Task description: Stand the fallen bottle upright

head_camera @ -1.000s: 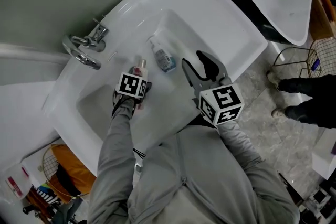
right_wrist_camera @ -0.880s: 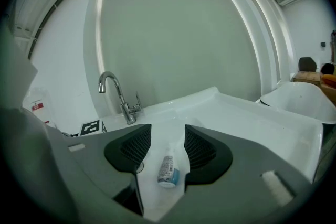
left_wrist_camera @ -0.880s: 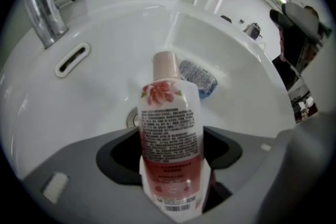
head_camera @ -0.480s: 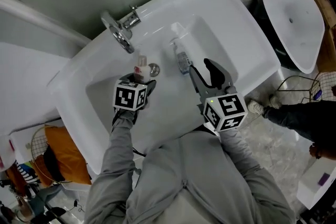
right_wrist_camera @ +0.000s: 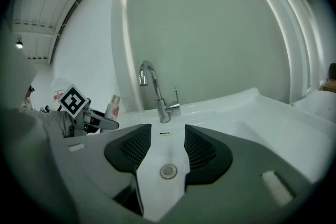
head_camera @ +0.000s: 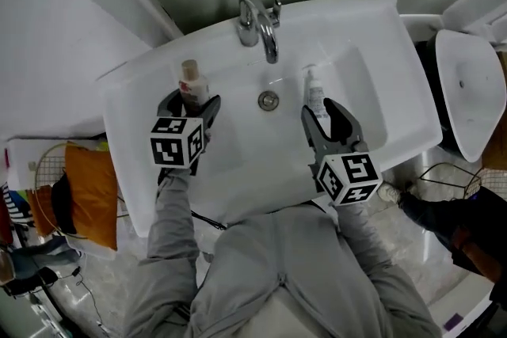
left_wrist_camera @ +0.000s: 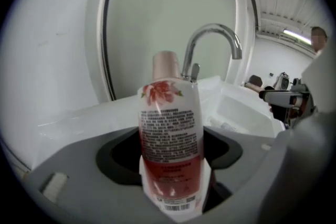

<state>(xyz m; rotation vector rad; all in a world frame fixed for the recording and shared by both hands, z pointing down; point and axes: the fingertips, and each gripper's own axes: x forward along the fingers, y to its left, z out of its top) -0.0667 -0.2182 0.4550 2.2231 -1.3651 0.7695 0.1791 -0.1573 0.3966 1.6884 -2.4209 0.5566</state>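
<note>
A white bottle with a pink cap and red flower label (head_camera: 190, 83) stands upright between the jaws of my left gripper (head_camera: 190, 102), which is shut on its lower half over the sink's left ledge. In the left gripper view the bottle (left_wrist_camera: 170, 139) fills the middle, cap up; I cannot tell whether its base rests on the ledge. A second, clear bottle (head_camera: 314, 96) lies on its side in the basin, right of the drain. My right gripper (head_camera: 325, 112) hovers just over that bottle, open and holding nothing (right_wrist_camera: 164, 147).
The white sink (head_camera: 396, 67) has a chrome faucet (head_camera: 260, 21) at the back and a drain (head_camera: 268, 100) mid-basin. A toilet (head_camera: 474, 91) stands to the right, a wire basket with an orange item (head_camera: 89, 187) to the left, and a person's legs (head_camera: 463, 227) at the lower right.
The left gripper has carried the pink-capped bottle from the basin up to the sink's left ledge and brought it upright. The right gripper has stayed open over the basin. The head view has swung.
</note>
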